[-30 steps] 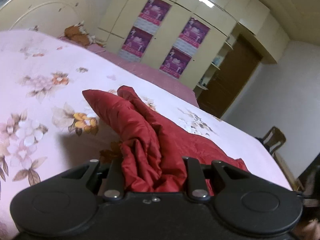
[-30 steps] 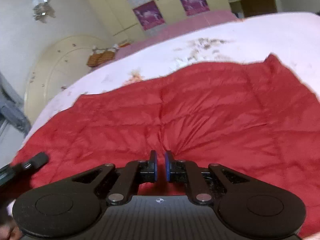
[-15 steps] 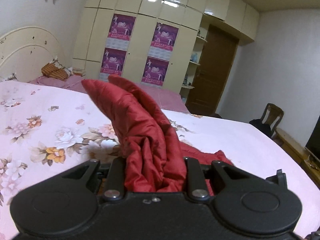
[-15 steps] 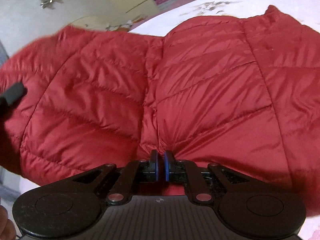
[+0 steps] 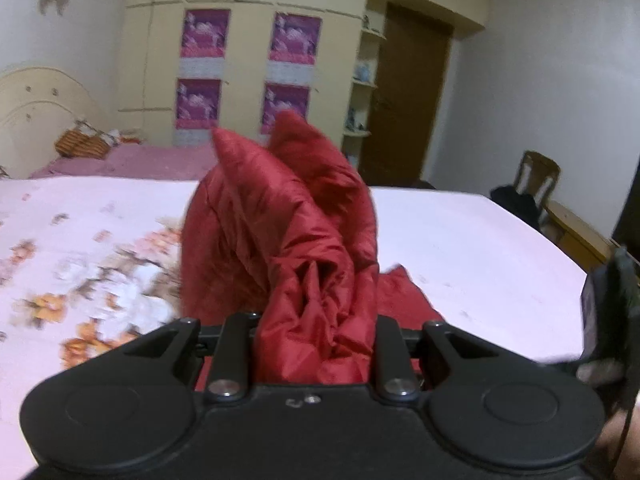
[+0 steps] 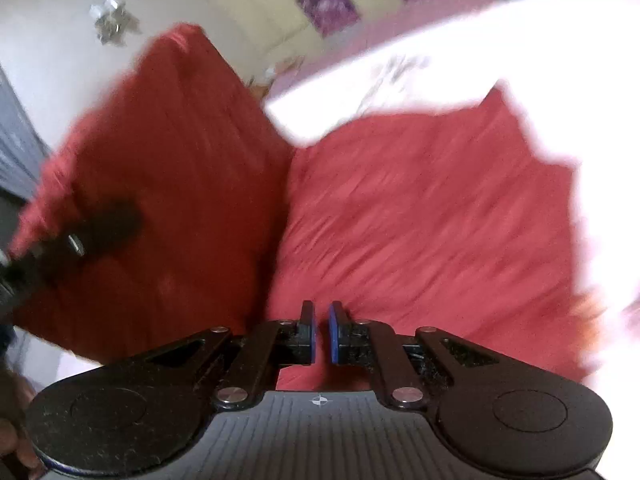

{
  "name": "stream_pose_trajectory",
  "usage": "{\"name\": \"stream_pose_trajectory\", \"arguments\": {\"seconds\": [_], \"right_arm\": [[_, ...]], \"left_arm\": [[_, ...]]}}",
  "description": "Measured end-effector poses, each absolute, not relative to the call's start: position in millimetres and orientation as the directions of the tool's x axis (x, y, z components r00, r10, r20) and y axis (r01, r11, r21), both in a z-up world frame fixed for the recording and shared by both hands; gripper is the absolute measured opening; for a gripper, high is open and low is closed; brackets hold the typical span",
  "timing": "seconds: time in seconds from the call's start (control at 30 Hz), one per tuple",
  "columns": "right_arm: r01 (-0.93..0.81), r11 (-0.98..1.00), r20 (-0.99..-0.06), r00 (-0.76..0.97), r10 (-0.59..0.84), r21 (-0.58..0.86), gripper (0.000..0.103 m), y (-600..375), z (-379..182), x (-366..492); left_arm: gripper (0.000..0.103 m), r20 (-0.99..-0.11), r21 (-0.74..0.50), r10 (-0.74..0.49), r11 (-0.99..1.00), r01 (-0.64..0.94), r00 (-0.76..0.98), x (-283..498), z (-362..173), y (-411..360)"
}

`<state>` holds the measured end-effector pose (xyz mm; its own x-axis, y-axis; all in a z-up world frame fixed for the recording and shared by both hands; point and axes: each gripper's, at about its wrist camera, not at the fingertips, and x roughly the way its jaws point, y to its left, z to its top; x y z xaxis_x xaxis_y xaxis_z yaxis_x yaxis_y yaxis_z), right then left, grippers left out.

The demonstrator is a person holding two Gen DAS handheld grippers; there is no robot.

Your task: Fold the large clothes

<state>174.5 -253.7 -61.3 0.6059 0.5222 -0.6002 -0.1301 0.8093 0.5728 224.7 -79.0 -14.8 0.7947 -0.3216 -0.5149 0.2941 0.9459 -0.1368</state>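
from the left wrist view, the left gripper (image 5: 316,344) is clamped on a thick bunch of the red padded jacket (image 5: 296,240), which stands up out of the jaws toward twelve o'clock, its two peaks rising above the far edge of the bed (image 5: 460,240). a flat part of the jacket trails on the floral sheet at about two o'clock from the grip. the gripper tilts gently downward over the mattress.

from the right wrist view, blurred, the right gripper (image 6: 320,332) has its blue pads nearly together; red fabric lies right at them, and i think a thin fold is pinched there, though the blur leaves that unsure. the jacket spreads across the bed from twelve to three o'clock, while a lifted panel stands at ten o'clock, with the left gripper (image 6: 92,236) at nine o'clock on it. the crease between panel and flat part runs straight away toward twelve, so the left hand is the nearer one to carry the panel over to the right.
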Motion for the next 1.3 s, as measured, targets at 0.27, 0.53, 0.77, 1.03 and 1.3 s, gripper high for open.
{"name": "stream_pose_trajectory", "arguments": {"seconds": [0.27, 0.53, 0.77, 1.03, 1.3], "right_arm": [[-0.002, 0.830, -0.624, 0.658, 0.421, 0.557, 0.008, -313.4, -62.7, 165.0], [0.049, 0.802, -0.529, 0.775, 0.346, 0.595, 0.095, -358.4, -43.6, 148.4], [-0.089, 0.767, -0.477, 0.736, 0.480, 0.635, 0.080, -332.6, -21.3, 184.4], [-0.055, 0.827, -0.593, 0.671, 0.446, 0.560, 0.018, -306.9, -32.8, 228.0], [0.051, 0.872, -0.670, 0.663, 0.334, 0.486, 0.015, -331.0, -73.8, 214.7]], "left_arm": [[0.026, -0.643, -0.187, -0.405, 0.906, 0.380, 0.650, 245.4, -62.0, -133.3], [0.081, -0.562, -0.492, -0.683, 0.729, 0.476, 0.467, 244.1, -61.3, -118.6], [0.060, -0.522, -0.430, -0.486, 0.860, 0.275, 0.701, 268.3, -47.1, 1.4], [0.039, -0.587, -0.503, -0.536, 0.829, 0.246, 0.607, 311.9, -98.7, 17.9], [0.037, -0.633, -0.376, -0.547, 0.836, 0.399, 0.548, 325.1, -101.0, -40.6]]}}
